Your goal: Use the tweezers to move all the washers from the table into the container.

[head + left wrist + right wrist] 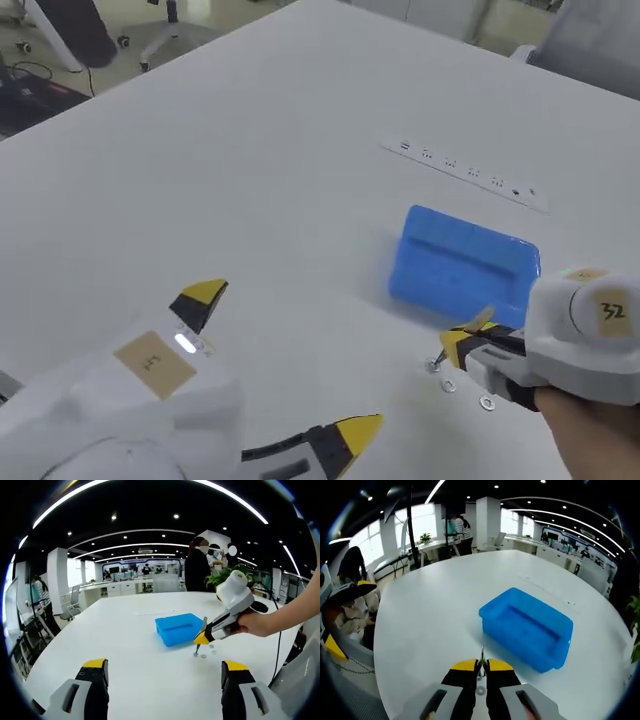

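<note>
Tweezers [481, 321] sat clamped in the right gripper [481, 665], tips down by the washers [487, 403] beside the blue container [460, 265], while the left gripper [164, 665] gaped wide, empty.

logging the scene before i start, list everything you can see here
table: one, white, under everything
container: one, blue, open-topped, on the table
washers: three visible, silver, on the table near the container
tweezers: one pair, tip down by the washers
socket strip: one, white, set in the table beyond the container
bystanders: a few, standing past the table's far end
left tongs: yellow-tipped, open, holding nothing
right tongs: yellow-tipped, shut on the tweezers
hand: one, gripping the right tongs
</note>
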Demonstrator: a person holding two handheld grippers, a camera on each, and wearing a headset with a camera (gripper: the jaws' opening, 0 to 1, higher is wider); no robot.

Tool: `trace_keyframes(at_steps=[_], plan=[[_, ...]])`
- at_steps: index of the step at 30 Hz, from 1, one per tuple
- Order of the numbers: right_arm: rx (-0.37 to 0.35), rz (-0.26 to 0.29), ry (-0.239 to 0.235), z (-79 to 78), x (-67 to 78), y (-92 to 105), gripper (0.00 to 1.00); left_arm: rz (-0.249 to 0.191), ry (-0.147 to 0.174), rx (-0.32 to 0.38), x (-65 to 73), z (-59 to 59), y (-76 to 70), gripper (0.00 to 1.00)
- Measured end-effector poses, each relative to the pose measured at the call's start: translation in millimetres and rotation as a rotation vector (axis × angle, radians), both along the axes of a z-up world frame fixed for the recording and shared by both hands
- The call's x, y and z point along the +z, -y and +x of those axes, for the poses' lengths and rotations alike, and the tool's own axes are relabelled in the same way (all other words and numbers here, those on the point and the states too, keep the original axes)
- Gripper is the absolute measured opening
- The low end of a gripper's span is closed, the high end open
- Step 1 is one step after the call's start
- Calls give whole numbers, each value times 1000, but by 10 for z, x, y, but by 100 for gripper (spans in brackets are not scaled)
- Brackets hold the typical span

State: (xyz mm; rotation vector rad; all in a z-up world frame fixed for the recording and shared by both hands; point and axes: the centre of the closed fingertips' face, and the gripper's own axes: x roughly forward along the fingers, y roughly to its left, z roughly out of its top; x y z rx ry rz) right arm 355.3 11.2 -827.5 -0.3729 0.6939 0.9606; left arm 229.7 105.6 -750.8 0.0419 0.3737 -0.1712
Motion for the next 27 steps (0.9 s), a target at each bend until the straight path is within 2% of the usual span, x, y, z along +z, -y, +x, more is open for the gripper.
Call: trace_keyframes(at_steps=[5,9,17,20,24,27], plan=[[14,12,25,33,171,-30,2,-26,20,9,40,6,-9,99],[24,31,53,112,374,-90,2,-37,43,12,81,9,-14,99],[19,95,129,372,785,-235,2,-35,47,17,87,13,-24,99],[7,109,171,485,860,-280,2,-32,32,11,57,13,-11,99],[-22,111,210,676,890,-323,2,-35,30,10,53,13,-9,99],[-31,103,204,772,831,-357,2,-32,24,11,40,11,-14,99]])
